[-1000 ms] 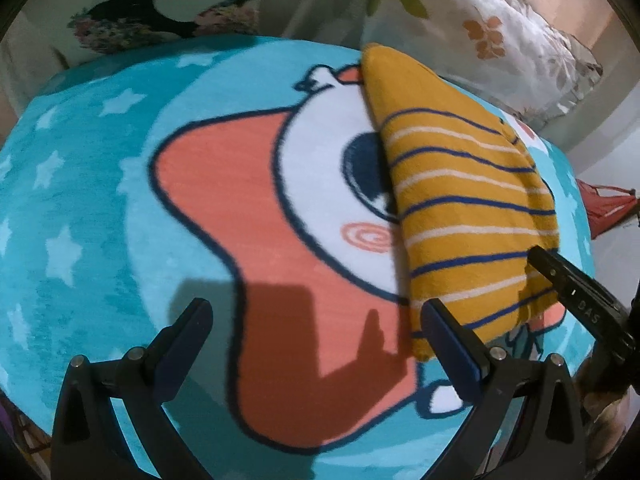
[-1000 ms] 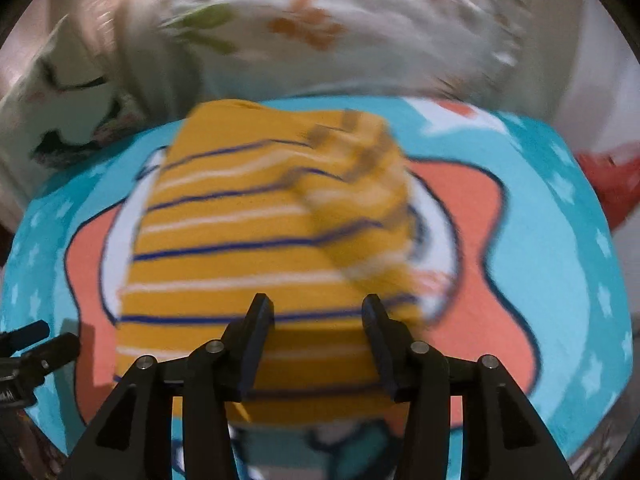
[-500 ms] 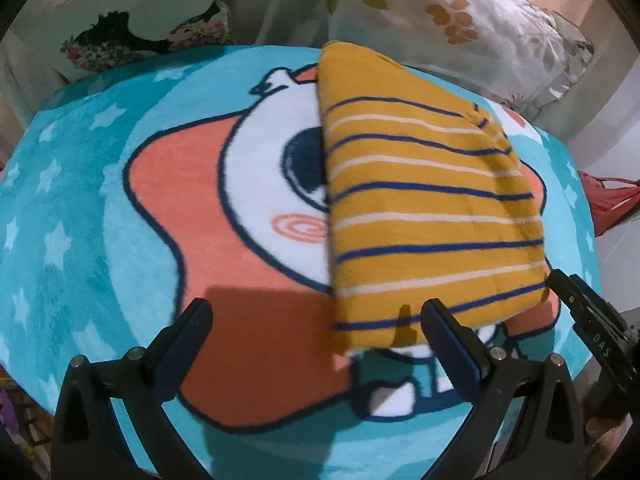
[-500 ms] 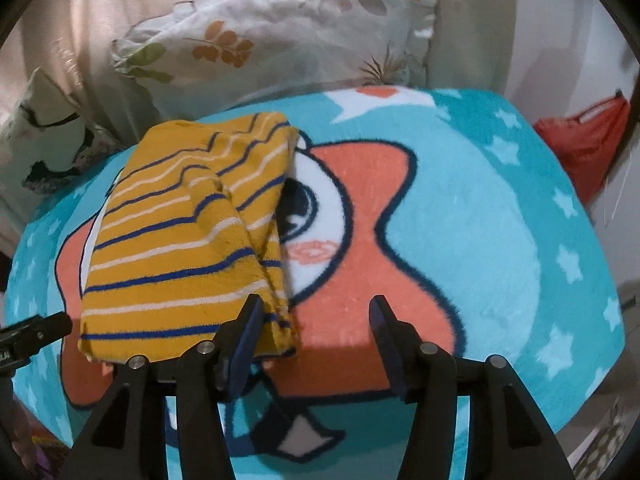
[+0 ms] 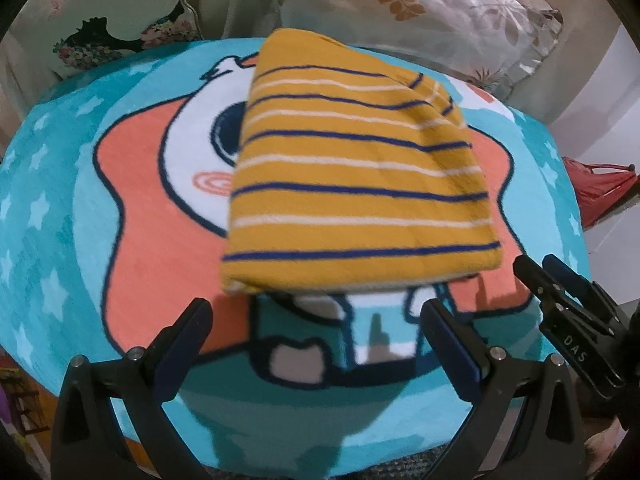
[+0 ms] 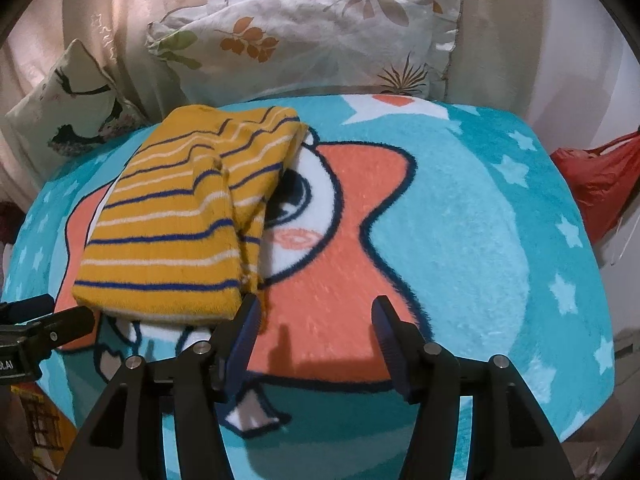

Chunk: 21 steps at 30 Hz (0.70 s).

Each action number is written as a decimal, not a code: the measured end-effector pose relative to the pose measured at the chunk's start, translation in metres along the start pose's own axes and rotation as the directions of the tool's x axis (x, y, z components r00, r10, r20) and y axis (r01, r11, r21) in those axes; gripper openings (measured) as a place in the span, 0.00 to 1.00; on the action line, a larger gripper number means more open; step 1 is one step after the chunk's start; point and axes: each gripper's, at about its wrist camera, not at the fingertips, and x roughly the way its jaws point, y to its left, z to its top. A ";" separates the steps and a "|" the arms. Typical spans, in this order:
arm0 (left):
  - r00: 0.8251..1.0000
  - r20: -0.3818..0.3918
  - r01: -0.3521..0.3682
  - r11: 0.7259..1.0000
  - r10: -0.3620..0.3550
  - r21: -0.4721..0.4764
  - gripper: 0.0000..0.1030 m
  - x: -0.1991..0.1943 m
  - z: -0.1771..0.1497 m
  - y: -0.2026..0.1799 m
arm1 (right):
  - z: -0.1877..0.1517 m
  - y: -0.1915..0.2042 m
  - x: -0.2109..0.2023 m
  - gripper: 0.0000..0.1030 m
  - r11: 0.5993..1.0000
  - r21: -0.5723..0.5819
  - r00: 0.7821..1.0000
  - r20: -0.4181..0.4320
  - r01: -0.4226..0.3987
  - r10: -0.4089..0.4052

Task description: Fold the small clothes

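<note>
Striped garment (image 5: 352, 184) lies folded on blanket (image 5: 80, 216), 12 o'clock of left tongs (image 5: 316, 320); right tongs (image 6: 316, 320) alongside; both gape, empty, released.

Both views are evenly and fairly brightly lit, with warm indoor light. The gripper fingers cast hard shadows onto the blanket (image 5: 60, 208) just ahead of them, so the light comes from behind the cameras. The left wrist view is slightly soft, blurring the stripes of the folded garment (image 5: 356, 188); the right wrist view shows the garment's knit sharply. Fisheye distortion bulges the blanket into a dome, and black vignetting fills the corners around it.
</note>
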 end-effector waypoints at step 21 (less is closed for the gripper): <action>0.999 0.032 0.013 0.998 -0.011 -0.060 1.00 -0.017 -0.024 -0.014 | -0.012 0.002 -0.012 0.65 0.995 -0.084 0.998 0.016 -0.052 0.054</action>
